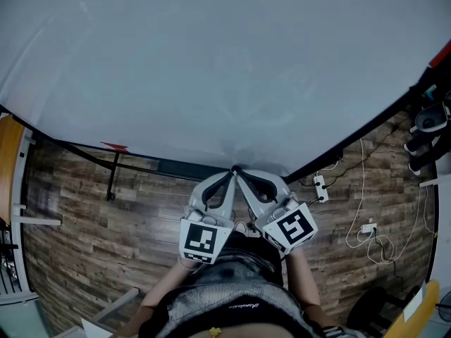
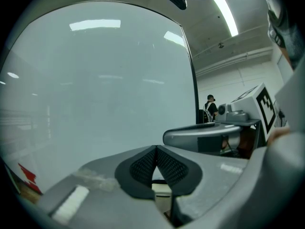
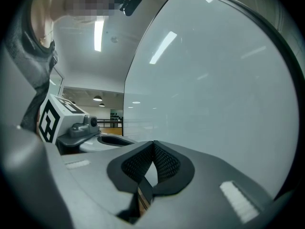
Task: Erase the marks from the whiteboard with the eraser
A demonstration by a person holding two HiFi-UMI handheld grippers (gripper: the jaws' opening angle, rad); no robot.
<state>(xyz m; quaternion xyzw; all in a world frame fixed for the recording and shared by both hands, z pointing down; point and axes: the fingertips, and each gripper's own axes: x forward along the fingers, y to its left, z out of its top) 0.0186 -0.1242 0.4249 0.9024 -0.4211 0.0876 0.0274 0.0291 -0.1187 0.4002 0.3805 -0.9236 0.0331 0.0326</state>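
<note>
The whiteboard point(image 1: 211, 69) fills the upper head view, and I see no marks on its pale surface. No eraser shows in any view. My left gripper point(image 1: 230, 172) and right gripper point(image 1: 240, 172) are held side by side, their tips meeting close to the board's lower edge. In the left gripper view the left gripper point(image 2: 156, 150) has its ribbed pads touching, with nothing between them. The right gripper point(image 3: 153, 145) looks the same in its own view: shut and empty. A small red thing point(image 1: 113, 146) sits at the board's lower edge to the left.
Below the board are a wooden floor point(image 1: 84, 217) and the black stand frame point(image 1: 113, 176). A power strip point(image 1: 320, 186) with white cables lies at the right, near dark equipment point(image 1: 426, 129). A person point(image 2: 210, 107) stands far off past the board's edge.
</note>
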